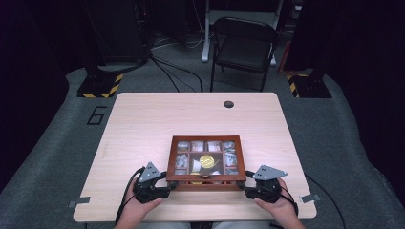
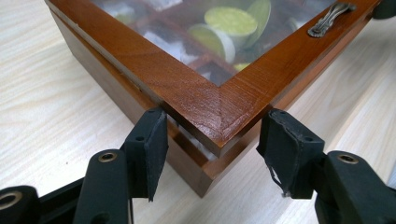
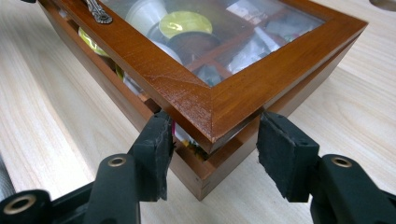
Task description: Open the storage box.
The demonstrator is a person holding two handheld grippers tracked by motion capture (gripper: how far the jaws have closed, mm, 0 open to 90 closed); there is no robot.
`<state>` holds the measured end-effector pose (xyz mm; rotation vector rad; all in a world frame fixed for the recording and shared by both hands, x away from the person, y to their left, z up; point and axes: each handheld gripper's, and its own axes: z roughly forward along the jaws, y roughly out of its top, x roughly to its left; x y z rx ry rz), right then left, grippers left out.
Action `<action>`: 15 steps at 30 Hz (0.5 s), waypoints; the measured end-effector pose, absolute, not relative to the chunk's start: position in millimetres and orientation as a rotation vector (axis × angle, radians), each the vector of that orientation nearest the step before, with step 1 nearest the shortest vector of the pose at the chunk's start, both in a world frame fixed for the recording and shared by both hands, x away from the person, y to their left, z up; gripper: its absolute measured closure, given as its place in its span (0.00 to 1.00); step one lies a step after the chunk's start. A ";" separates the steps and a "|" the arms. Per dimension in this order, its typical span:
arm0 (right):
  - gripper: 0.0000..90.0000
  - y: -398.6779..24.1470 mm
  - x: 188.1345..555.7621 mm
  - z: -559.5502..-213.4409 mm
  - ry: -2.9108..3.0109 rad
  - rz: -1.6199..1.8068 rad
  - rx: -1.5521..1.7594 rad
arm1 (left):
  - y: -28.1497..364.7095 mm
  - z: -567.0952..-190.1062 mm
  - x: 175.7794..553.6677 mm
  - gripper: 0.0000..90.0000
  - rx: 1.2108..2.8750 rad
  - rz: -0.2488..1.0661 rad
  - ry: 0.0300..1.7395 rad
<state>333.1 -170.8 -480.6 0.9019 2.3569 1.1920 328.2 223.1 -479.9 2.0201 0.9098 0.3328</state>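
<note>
A wooden box (image 1: 206, 163) with a glass lid sits near the front edge of the table (image 1: 143, 119), and each near corner is caught by a tool. The left gripper (image 2: 212, 137) has narrowed onto the lid's left corner, pads touching its edges; the right gripper (image 3: 212, 140) pinches the right corner, where the lid looks slightly raised. To my eye, both should lift evenly, so the lid doesn't twist. The tabletop is pale wood; a folding chair (image 1: 243, 45) stands behind on grey floor.
</note>
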 end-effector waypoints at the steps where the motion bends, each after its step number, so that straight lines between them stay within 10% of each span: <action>1: 0.50 -170.8 333.1 -480.6 2.357 1.192 0.902 | 223.1 -479.9 328.2 0.46 2.020 0.333 0.910; 15: 0.46 -165.6 334.5 -454.8 2.218 1.242 0.971 | 219.9 -452.9 332.2 0.41 1.928 0.427 0.949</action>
